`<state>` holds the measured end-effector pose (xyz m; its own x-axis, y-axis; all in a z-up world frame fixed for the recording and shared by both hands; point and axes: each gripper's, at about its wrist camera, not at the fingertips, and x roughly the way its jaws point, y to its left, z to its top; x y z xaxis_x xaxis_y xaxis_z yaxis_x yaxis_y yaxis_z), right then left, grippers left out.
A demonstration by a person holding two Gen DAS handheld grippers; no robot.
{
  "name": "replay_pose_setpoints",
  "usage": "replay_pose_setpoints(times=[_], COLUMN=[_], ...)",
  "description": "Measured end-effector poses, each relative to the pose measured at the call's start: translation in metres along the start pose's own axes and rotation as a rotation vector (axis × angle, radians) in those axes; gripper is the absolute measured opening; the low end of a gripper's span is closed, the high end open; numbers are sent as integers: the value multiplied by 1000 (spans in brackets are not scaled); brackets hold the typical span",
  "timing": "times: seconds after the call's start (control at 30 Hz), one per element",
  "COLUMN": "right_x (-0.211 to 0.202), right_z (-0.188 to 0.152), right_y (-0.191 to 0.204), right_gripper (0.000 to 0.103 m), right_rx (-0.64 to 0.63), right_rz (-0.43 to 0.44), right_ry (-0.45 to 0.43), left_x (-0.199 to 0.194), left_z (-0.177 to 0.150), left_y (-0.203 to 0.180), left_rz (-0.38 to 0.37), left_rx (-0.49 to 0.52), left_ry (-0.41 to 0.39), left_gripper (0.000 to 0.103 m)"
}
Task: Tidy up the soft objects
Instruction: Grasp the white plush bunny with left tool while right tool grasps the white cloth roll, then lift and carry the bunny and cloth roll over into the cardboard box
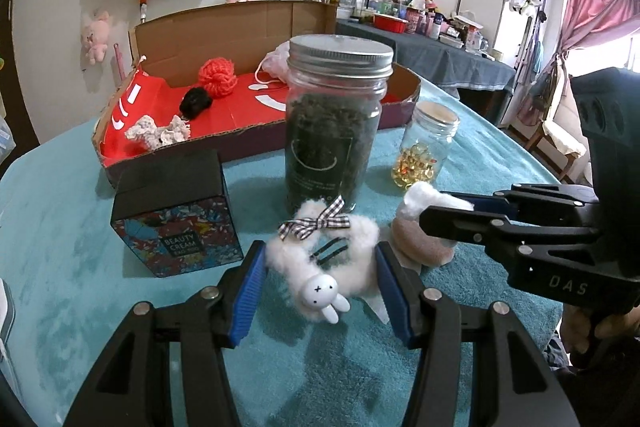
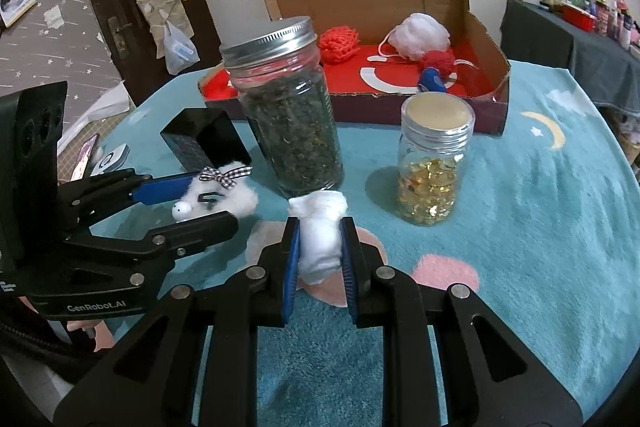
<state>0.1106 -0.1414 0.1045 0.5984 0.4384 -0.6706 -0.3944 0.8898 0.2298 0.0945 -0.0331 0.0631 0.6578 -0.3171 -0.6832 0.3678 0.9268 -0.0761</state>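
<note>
My left gripper [image 1: 320, 287] is shut on a white fluffy scrunchie [image 1: 360, 231] with a checkered bow and a small bunny charm, held just above the teal tablecloth [image 1: 80, 247]. The right wrist view shows the same scrunchie [image 2: 240, 197] between the left gripper's [image 2: 216, 203] fingers. My right gripper [image 2: 320, 263] is shut on a white cotton wad [image 2: 320, 227], squeezed between its blue pads. In the left wrist view the right gripper [image 1: 436, 209] holds that wad [image 1: 420, 193] at the right. An open cardboard box [image 1: 240, 139] with a red lining stands behind.
A tall jar of dried herbs [image 1: 332, 131] and a small jar of golden capsules [image 1: 424, 151] stand between the grippers and the box. A black cream box [image 1: 176, 219] sits at left. The cardboard box [image 2: 496, 107] holds a red crochet scrunchie [image 2: 340, 43], a white mesh pouf [image 2: 420, 35] and other soft items.
</note>
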Motion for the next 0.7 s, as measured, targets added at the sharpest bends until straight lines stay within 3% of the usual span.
replay_pose_setpoints(times=[0.37,0.7], right_x=[-6,-29], right_z=[1,12], right_y=[-2,-15], right_gripper=[18,18], right_rx=[0,13], right_rz=[-4,-23], right_ry=[-18,-85], left_x=[-8,-34], left_z=[0,10], left_y=[7,21], left_rz=[15,64], left_rx=[-12,-15], left_ry=[-19,-84], left_gripper=[56,57])
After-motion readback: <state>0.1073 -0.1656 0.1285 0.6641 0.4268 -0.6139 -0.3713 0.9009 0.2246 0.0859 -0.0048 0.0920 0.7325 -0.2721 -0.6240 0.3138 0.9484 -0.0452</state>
